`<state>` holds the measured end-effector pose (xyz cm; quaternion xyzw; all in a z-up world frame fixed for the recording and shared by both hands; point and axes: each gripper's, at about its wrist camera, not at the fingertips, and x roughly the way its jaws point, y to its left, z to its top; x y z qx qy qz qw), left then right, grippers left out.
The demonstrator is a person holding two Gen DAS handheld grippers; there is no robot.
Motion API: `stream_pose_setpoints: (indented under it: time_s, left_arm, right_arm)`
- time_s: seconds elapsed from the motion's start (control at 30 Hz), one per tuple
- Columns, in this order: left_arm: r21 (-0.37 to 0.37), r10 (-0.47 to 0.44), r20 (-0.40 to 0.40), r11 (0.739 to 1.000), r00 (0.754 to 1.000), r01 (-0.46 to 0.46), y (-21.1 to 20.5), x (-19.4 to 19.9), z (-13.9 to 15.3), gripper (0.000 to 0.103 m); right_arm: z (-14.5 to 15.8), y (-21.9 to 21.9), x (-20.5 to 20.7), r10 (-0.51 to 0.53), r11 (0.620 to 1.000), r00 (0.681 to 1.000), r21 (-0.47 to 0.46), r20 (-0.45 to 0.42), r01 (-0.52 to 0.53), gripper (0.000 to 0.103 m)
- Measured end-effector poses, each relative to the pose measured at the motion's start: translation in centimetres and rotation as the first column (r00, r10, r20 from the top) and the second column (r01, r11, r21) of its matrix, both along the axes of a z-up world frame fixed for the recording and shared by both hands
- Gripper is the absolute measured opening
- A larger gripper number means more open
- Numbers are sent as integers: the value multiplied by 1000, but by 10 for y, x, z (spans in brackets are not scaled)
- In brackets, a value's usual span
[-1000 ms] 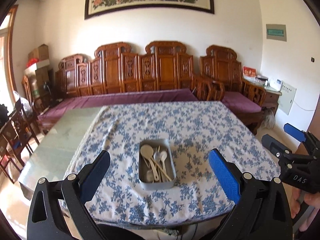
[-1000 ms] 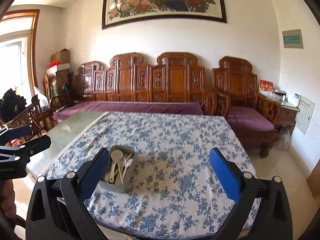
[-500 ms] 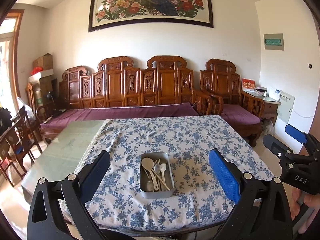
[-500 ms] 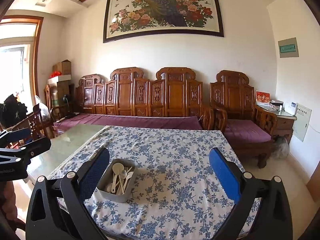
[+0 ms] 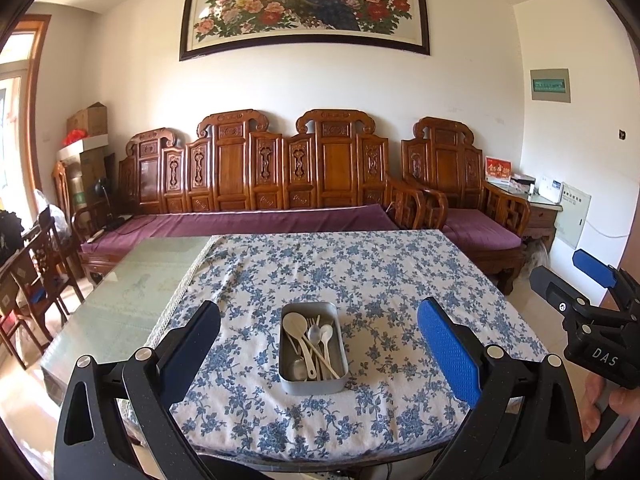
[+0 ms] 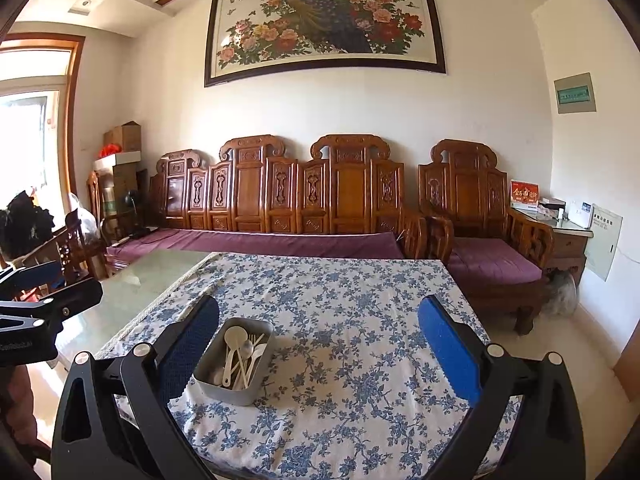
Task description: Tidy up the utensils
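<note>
Utensils (image 5: 313, 345) inside tin (image 5: 292, 385); left gripper (image 5: 319, 340), right gripper (image 6: 319, 342) spread.

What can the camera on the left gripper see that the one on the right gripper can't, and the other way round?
Only the left wrist view shows the right gripper, at its right edge, with a bit of the hand holding it.

Only the right wrist view shows the left gripper, at its left edge, and a bright window.

Both show the metal tin of spoons on the flowered tablecloth, the carved wooden sofa, the peacock painting, and their own open fingers.
</note>
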<state>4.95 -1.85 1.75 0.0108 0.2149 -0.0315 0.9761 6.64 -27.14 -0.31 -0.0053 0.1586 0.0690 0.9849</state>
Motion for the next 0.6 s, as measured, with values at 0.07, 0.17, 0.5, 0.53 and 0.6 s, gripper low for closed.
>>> stream_pose_setpoints:
  time_s: [0.07, 0.17, 0.5, 0.53, 0.6]
  left_arm:
    - [0, 0, 0, 1000, 1000, 0, 0, 0, 0, 95]
    - [-1, 1, 1, 1000, 1000, -1, 1, 0, 0, 95]
    - [-3, 6, 5, 1000, 1000, -6, 2, -1, 1, 95]
    - [-2, 5, 3, 1000, 1000, -5, 2, -1, 1, 95]
    - [-1, 5, 4, 1000, 1000, -5, 2, -1, 1, 95]
  right_arm:
    - [0, 1, 0, 0, 1000, 1000, 0, 1, 0, 100]
    - [0, 1, 1, 1, 1000, 1000, 1, 1, -1, 100]
    - [2, 5, -1, 2, 1000, 1000, 0, 6, -2, 100]
    - [3, 5, -1, 2, 1000, 1000, 0, 7, -2, 100]
    - [2, 5, 0, 2, 1000, 1000, 1, 7, -2, 100]
